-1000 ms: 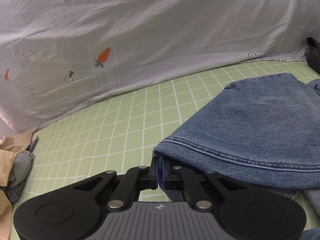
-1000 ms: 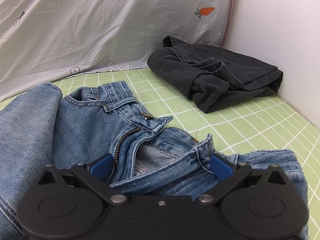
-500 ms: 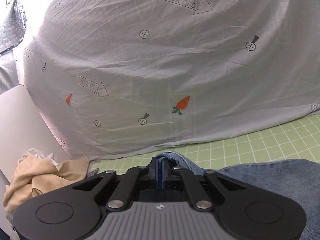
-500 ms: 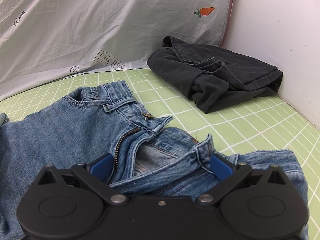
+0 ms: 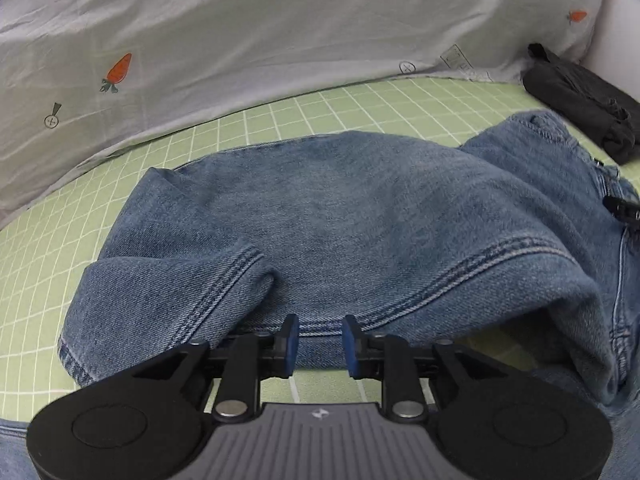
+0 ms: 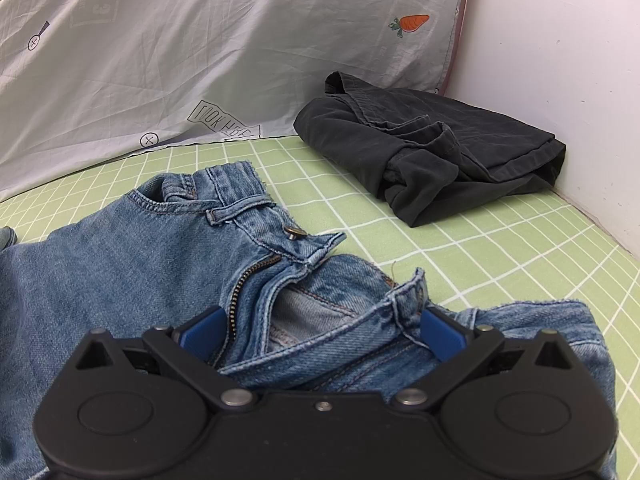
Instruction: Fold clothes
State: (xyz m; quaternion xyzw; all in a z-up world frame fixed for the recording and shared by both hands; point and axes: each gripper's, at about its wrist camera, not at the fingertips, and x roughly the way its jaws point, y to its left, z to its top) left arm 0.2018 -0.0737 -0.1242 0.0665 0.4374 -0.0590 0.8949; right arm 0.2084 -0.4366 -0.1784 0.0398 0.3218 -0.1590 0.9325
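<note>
Blue denim jeans doubled over on the green white-gridded bench.
Left hand-held gripper: jaws opening, blue pads flanking the hem, not pressing it. Right hand-held gripper: spread wide, waistband bunched between the pads, no squeeze seen. Folded black garment sits in far right corner, apart from the jeans, near grey carrot-print sheet.

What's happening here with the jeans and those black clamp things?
A person is folding blue jeans on a green checked sheet using two handheld grippers. The left gripper is opening at the folded-over leg's hem, its pads clear of the denim. The right gripper sits wide open over the waistband. A folded black garment lies by the wall.
</note>
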